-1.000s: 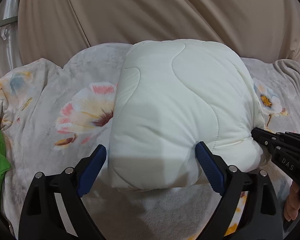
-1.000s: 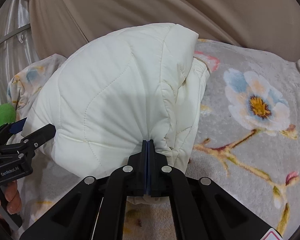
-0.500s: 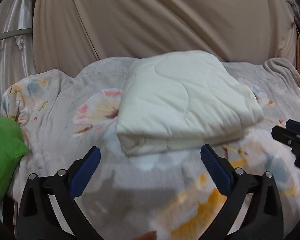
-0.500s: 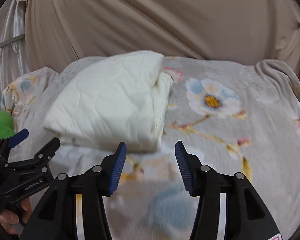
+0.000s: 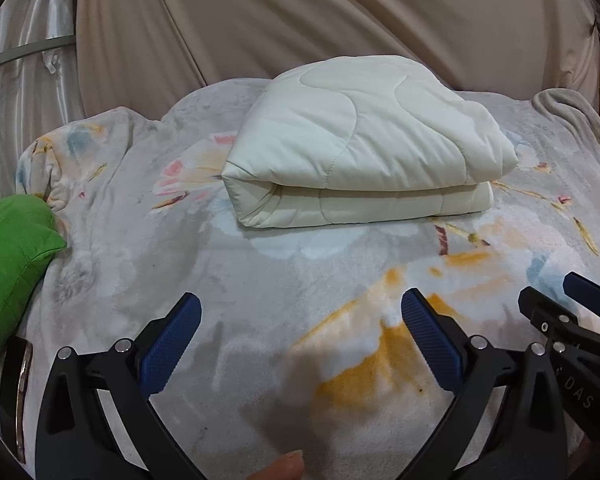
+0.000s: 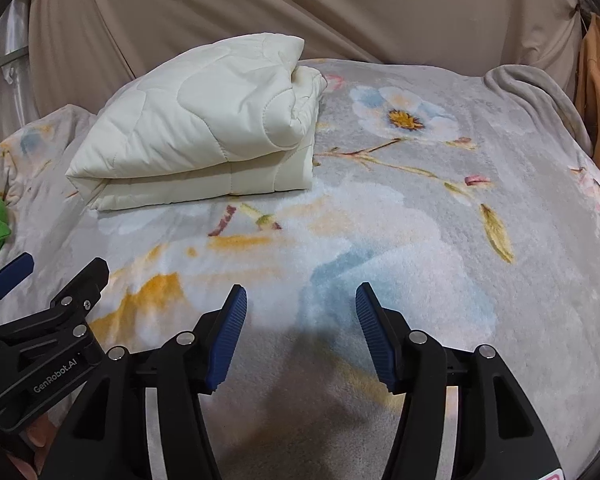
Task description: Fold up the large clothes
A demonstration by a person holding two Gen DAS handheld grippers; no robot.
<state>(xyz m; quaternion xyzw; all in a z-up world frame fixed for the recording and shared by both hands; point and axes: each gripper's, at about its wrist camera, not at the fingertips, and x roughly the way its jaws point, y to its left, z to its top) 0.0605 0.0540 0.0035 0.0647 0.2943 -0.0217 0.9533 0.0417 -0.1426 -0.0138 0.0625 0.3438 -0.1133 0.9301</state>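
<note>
Looking ahead from your two empty grippers, left gripper (image 5: 300, 332) spread wide and right gripper (image 6: 300, 330) half-spread, jaws opening, you'll find the folded cream quilt (image 5: 364, 140) well beyond both on the floral blanket (image 5: 260, 280), its long axis crosswise, nearer your left.

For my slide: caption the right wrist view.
Folded cream quilt lies on floral blanket; right gripper opening, empty.

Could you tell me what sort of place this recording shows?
Probably a bedroom: a folded cream quilt lies on a bed under a floral fleece blanket, with beige drapery behind and a green cushion beside it.
</note>
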